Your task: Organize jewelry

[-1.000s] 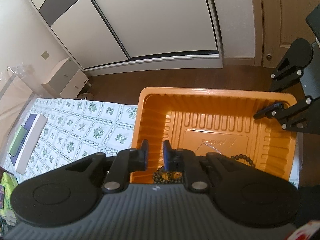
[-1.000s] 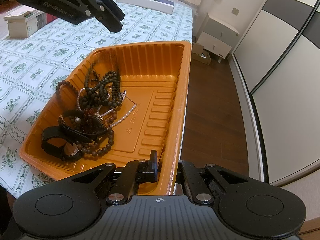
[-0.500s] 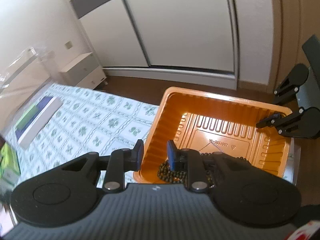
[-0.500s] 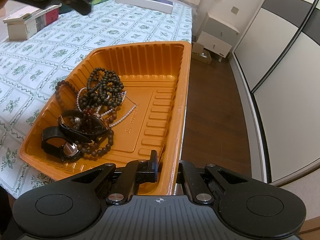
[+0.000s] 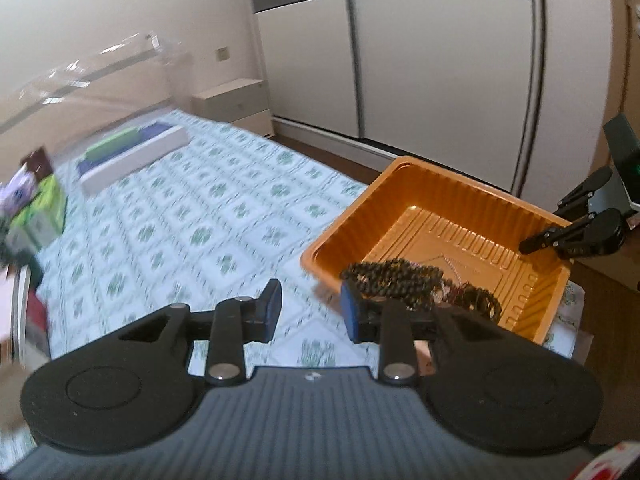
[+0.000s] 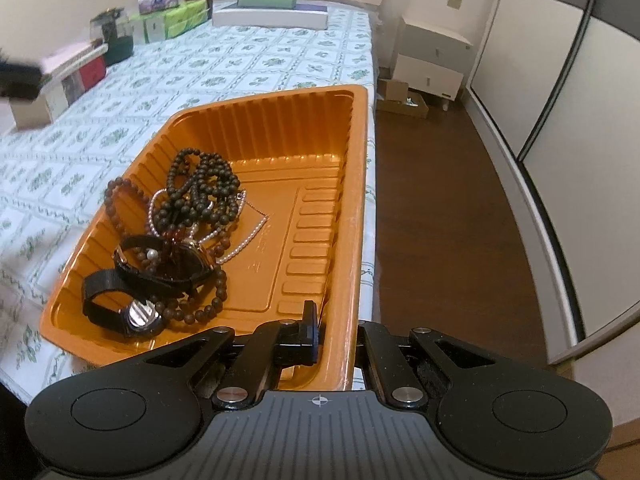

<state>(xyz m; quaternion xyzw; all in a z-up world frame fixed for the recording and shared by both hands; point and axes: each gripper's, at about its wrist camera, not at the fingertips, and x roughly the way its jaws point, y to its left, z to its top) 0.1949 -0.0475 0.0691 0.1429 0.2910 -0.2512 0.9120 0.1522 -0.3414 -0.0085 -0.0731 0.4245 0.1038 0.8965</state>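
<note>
The right gripper (image 6: 336, 334) is sitting closed on the near rim of the orange tray (image 6: 360, 184), one finger inside the wall and the other outside it, so the rim is being pinched between them. The left gripper (image 5: 308, 306) is hanging over the patterned tablecloth (image 5: 208, 216) just beside the tray's left side, its jaws opening with nothing between them; in the right wrist view only a dark blurred piece of it is showing at the far left edge. Inside the tray, toward its left half, the jewelry is lying in one tangled heap: a black watch with a fabric strap (image 6: 120, 308) is resting nearest the gripped end, a second dark watch (image 6: 172, 264) is lying just beyond it and touching it, a string of brown beads (image 6: 208, 304) is curling around both, a thin pearl chain (image 6: 244, 240) is trailing toward the tray's middle, and a pile of black beads (image 6: 204, 188) is sitting farthest in. The right half of the tray floor is lying bare. The tray is standing at the table's edge, next to the brown floor (image 6: 432, 208). Farther along the cloth, small boxes (image 6: 76, 76) and green tissue packs (image 6: 176, 20) are standing at the left, with a flat white box (image 6: 272, 18) beyond them. A white bedside cabinet (image 6: 432, 60) and sliding wardrobe doors (image 5: 440, 60) are standing farthest back.
</note>
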